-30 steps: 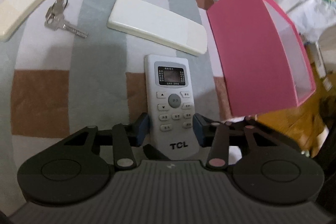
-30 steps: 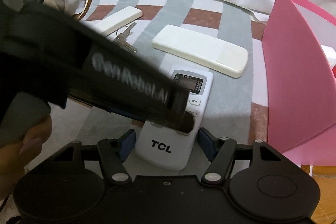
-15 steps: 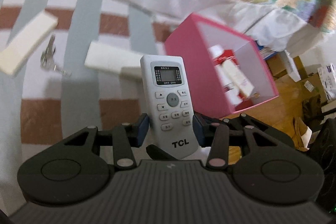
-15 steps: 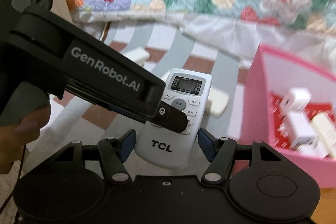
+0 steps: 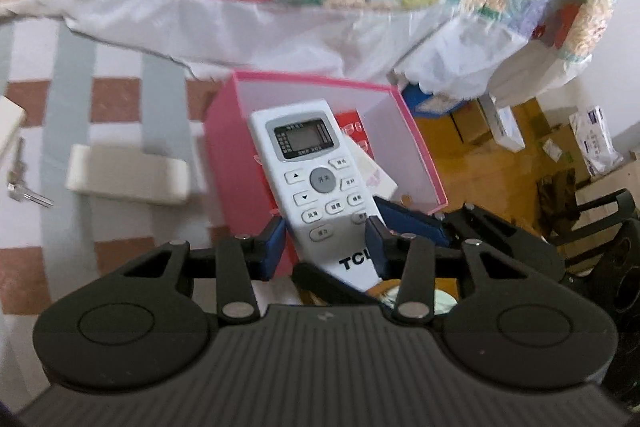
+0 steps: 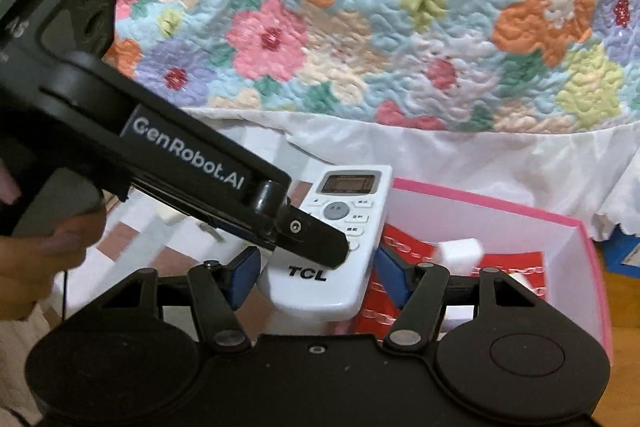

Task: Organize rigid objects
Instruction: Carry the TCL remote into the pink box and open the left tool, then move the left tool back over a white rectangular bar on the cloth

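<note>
floral quilt (image 6: pixel 400 19) fills the background, its white edge hanging over a striped brown, grey and white cover (image 5: pixel 116 99). open pink box (image 5: pixel 416 147) sits at the cover's edge; inside, a red card (image 6: pixel 508 263) and a white cube-shaped plug (image 6: pixel 460 253). white tcl air-conditioner remote (image 5: pixel 316 179), face up and tilted, is in the air over the box (screen end toward the quilt). left gripper (image 5: pixel 326 241): blue pads pinching the remote's lower sides, jaws just closing slightly. right gripper (image 6: pixel 316 277): jaws spread either side of the same remote, also just narrowing; contact cannot be told. cream block (image 5: pixel 128 175) lies left of the box. key (image 5: pixel 24 187) further left.
</note>
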`<act>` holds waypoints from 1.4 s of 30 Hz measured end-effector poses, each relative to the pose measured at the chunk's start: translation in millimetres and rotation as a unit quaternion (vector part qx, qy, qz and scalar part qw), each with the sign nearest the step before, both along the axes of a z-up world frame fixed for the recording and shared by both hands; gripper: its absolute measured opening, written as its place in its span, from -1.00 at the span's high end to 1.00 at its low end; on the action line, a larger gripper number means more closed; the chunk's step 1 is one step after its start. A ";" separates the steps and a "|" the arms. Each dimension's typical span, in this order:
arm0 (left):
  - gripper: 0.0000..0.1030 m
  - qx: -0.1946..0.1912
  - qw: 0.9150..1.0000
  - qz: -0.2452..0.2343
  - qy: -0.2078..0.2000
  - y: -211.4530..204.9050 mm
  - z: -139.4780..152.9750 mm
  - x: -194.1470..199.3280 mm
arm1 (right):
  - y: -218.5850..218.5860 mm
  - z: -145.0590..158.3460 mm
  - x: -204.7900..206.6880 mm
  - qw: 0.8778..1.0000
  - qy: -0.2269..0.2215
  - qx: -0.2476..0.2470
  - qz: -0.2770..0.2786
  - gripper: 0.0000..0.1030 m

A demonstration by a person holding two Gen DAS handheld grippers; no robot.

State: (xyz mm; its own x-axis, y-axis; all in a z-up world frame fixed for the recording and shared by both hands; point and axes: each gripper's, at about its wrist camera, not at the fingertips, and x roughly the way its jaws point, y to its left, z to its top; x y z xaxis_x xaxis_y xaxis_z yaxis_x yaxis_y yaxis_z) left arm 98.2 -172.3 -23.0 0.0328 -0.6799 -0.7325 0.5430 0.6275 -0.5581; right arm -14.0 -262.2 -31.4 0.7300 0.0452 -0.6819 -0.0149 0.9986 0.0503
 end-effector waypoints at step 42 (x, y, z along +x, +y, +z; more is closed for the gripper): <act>-0.04 0.136 0.975 -0.107 -0.142 -31.0 33.6 41.5 | -32.8 -11.3 -3.2 0.994 0.015 0.104 -0.001 -0.23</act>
State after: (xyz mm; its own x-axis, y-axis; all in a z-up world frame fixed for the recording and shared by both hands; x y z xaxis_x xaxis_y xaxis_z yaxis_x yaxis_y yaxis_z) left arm 139.6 -203.4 10.6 0.1389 -0.4757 -0.8685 0.7858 0.5867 -0.1957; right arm -17.2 -295.0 -42.7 0.7098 0.1869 -0.6792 -0.0086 0.9664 0.2569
